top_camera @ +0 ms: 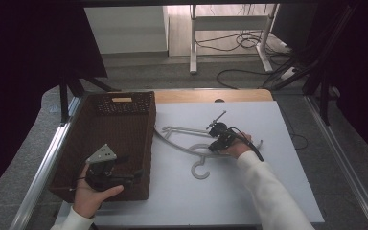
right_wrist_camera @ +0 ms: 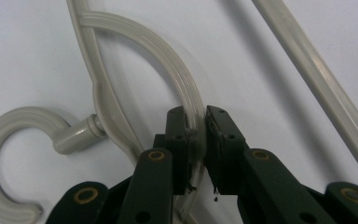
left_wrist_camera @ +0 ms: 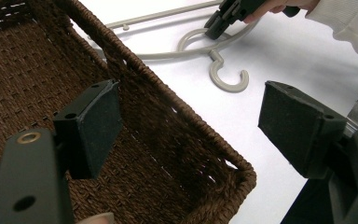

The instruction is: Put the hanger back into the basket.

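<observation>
Hanger (top_camera: 191, 143) flat, hook (top_camera: 200, 170) toward person's side.

Hanger (right_wrist_camera: 121, 70) arm ends cut off; basket (left_wrist_camera: 135, 93) far corner cropped.

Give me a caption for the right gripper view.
Right gripper shut on the arched neck of a beige plastic hanger lying on the white table.

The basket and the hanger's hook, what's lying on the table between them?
Nothing: in the high view, only bare white table separates the basket from the hanger hook; the left gripper view shows the same.
</observation>
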A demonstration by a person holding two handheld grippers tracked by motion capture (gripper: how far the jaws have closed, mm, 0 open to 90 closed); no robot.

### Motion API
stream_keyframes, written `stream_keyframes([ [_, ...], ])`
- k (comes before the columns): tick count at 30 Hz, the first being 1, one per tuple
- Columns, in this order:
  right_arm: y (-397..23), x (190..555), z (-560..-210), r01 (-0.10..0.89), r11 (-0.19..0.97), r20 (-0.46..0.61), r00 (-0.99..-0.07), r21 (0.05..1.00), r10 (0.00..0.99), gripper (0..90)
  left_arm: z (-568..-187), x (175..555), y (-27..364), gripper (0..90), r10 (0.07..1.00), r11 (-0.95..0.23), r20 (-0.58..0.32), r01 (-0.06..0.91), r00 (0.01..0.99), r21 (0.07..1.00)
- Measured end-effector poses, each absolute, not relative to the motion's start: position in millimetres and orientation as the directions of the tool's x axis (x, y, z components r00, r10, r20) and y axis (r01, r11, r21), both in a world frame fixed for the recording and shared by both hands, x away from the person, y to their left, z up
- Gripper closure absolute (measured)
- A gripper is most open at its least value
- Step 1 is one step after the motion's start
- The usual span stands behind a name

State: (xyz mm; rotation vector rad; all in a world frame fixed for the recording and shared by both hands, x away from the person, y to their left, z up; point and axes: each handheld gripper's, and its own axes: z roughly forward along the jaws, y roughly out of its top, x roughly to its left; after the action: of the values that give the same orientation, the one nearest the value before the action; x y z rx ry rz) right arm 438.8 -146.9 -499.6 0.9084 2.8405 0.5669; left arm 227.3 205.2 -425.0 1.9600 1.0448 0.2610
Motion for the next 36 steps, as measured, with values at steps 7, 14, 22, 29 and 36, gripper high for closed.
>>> stream_keyframes([
  [7, -145, 439, -498, 0.498, 0.783, -0.019, -0.840, 0.373, 0.543, 80.9, -425, 227, 206, 20.7, 0.754, -0.265, -0.201, 0.570, 0.626, 0.778],
  [14, -149, 439, -490, 0.475, 0.787, -0.032, -0.849, 0.394, 0.528, 81.1, -426, 228, 207, 20.7, 0.756, -0.262, -0.203, 0.572, 0.622, 0.777],
  [22, -164, 437, -469, 0.469, 0.779, -0.035, -0.848, 0.417, 0.529, 81.4, -424, 227, 207, 20.7, 0.756, -0.257, -0.204, 0.568, 0.622, 0.782],
  [29, -179, 432, -452, 0.469, 0.764, -0.016, -0.848, 0.443, 0.529, 81.4, -422, 227, 207, 20.8, 0.756, -0.257, -0.200, 0.564, 0.623, 0.785],
  [36, -188, 425, -434, 0.456, 0.761, -0.002, -0.857, 0.462, 0.515, 81.4, -421, 227, 207, 20.8, 0.755, -0.257, -0.199, 0.560, 0.625, 0.788],
])
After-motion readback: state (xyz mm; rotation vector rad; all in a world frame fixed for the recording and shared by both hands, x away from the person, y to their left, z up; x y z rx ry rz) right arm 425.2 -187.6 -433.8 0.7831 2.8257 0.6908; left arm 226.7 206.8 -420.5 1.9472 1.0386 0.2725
